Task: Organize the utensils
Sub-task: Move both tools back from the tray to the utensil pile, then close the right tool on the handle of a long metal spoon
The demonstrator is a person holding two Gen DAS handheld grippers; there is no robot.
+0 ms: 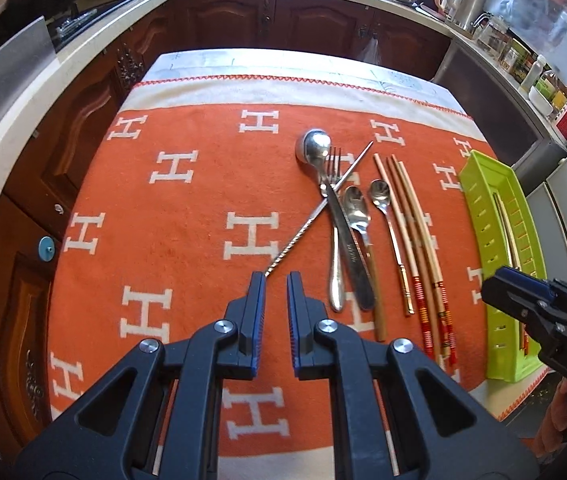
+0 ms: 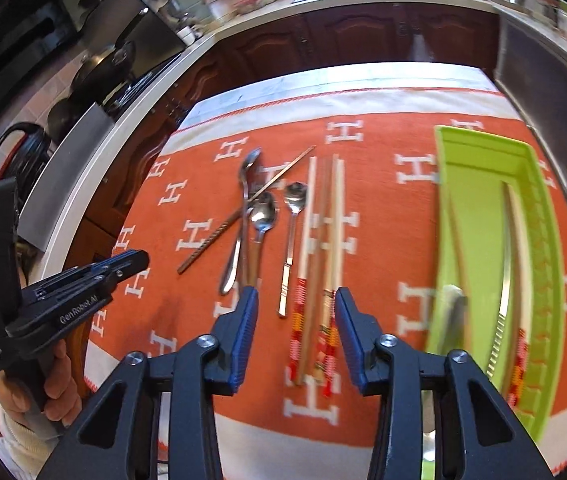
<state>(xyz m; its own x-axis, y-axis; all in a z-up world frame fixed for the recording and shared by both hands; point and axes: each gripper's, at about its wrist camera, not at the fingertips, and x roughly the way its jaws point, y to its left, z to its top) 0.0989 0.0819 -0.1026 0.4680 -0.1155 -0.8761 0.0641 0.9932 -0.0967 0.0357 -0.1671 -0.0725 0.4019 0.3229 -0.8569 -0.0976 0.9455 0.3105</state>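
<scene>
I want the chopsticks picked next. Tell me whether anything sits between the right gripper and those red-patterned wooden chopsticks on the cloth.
Nothing visible does. The right gripper is open, its jaws either side of the red-patterned wooden chopsticks, which lie bare on the orange cloth. The gold-handled small spoon lies beside them, clear of the path.

Steel spoons [image 1: 357, 208], a fork [image 1: 333, 184], a knife [image 1: 349, 252] and a thin metal chopstick [image 1: 317, 208] lie crossed mid-tabletop. Three wooden chopsticks [image 1: 413, 236] lie parallel beside them. The green tray [image 1: 479, 200] along the right edge holds two more chopsticks [image 2: 507, 264].
</scene>
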